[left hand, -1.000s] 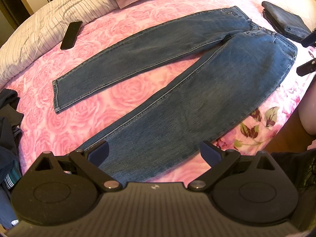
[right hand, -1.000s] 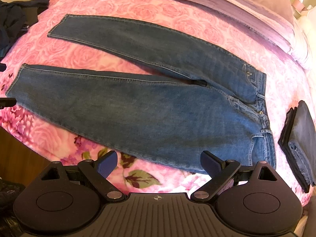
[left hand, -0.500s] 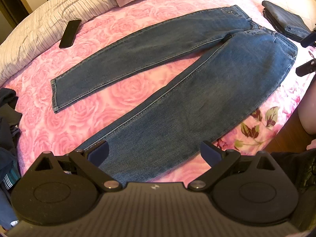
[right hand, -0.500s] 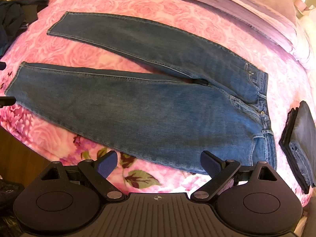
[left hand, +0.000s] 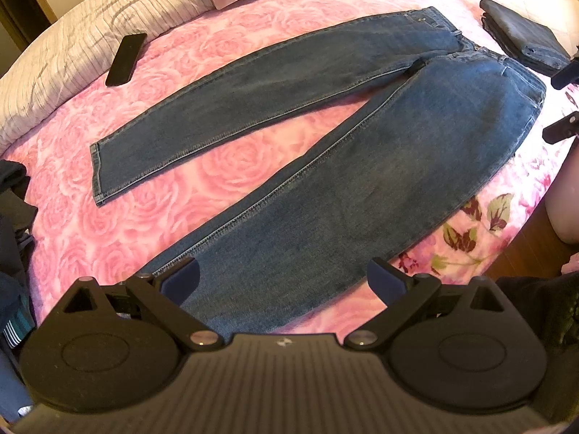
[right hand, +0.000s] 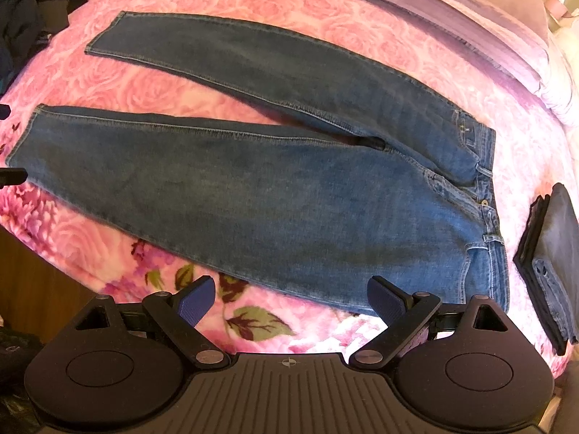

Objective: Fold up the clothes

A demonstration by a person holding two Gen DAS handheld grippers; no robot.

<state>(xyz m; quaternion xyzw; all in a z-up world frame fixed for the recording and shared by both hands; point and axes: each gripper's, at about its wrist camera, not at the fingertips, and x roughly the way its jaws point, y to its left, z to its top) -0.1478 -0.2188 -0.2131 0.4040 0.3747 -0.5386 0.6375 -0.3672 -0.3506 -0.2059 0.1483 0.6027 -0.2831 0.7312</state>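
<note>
Both hand-held grippers [left hand: 282,276] [right hand: 289,298] gape; jeans [right hand: 289,195] lie flat, waistband rightward.

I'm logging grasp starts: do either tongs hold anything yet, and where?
Nothing held. Both left tongs and right tongs are open above the flat jeans.

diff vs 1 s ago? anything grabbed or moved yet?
Almost nothing. The left view drifts slightly, so the left tool has shifted a little; the right tool barely moved. Both stay open, nothing gripped or released. The jeans lie spread flat with legs apart on the pink bedspread as before. The folded dark garment and phone are where they were.
</note>
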